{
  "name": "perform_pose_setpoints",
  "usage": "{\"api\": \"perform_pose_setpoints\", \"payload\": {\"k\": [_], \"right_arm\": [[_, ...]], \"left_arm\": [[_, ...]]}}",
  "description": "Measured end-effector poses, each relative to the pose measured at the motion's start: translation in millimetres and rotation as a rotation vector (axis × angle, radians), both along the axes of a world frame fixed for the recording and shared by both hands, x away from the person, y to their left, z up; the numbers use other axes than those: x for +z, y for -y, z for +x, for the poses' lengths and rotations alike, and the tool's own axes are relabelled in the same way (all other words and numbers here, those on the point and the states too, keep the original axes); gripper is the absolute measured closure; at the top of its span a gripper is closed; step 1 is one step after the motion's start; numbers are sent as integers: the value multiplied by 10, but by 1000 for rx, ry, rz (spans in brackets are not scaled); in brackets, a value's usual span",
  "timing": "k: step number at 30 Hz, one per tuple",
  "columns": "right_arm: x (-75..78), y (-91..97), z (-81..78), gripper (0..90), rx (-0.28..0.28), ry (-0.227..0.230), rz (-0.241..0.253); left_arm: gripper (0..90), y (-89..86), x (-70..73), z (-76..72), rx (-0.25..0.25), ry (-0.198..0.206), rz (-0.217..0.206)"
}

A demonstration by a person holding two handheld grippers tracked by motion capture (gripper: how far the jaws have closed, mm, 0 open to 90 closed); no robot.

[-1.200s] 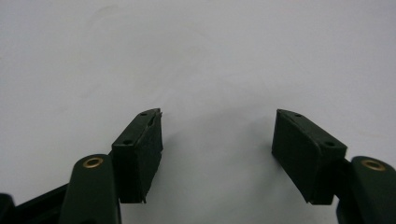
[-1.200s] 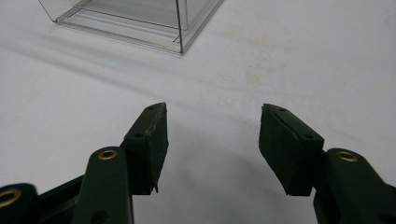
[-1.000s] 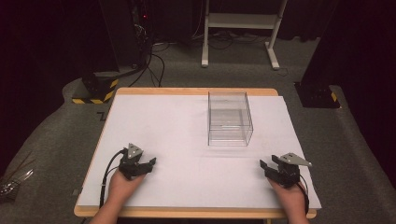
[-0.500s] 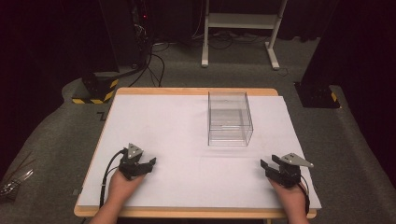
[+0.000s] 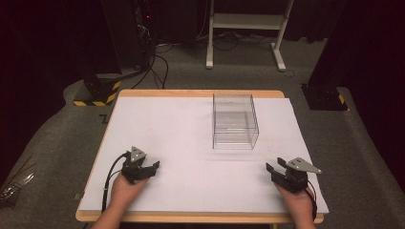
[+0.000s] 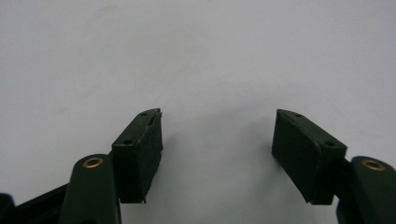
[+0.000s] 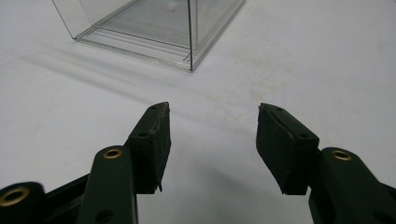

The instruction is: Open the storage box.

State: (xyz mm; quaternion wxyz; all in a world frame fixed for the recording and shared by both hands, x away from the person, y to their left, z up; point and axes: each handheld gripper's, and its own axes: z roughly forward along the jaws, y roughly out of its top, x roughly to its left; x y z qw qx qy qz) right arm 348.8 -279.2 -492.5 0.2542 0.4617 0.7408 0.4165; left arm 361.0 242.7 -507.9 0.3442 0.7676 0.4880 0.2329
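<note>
Two grippers are being held low at the near edge of the white table (image 5: 181, 129); the left gripper (image 5: 152, 168) and right gripper (image 5: 275, 168) are being kept wide apart, nothing between them, the right having just narrowed slightly; the clear box (image 5: 234, 121) is standing mid-table, well beyond both, nearer the right gripper.

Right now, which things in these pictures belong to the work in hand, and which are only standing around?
In the work:
- clear plastic box, alone on the table's white sheet
- left gripper, open, empty
- right gripper, open, empty

Standing around:
- white stand on the floor
- black-and-yellow base
</note>
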Motion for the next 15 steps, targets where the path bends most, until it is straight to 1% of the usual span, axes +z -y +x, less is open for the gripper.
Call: {"api": "perform_pose_setpoints", "payload": {"k": [7, 9, 15], "right_arm": [[58, -77, -32, 448, 11, 27, -4], [63, -89, -35, 447, 12, 28, -3], [112, -193, -46, 442, 42, 39, 3]], "left_arm": [[336, -1, 0, 1, 0, 0, -1], [336, -1, 0, 1, -1, -1, -1], [336, -3, 0, 2, -2, -1, -1]]}}
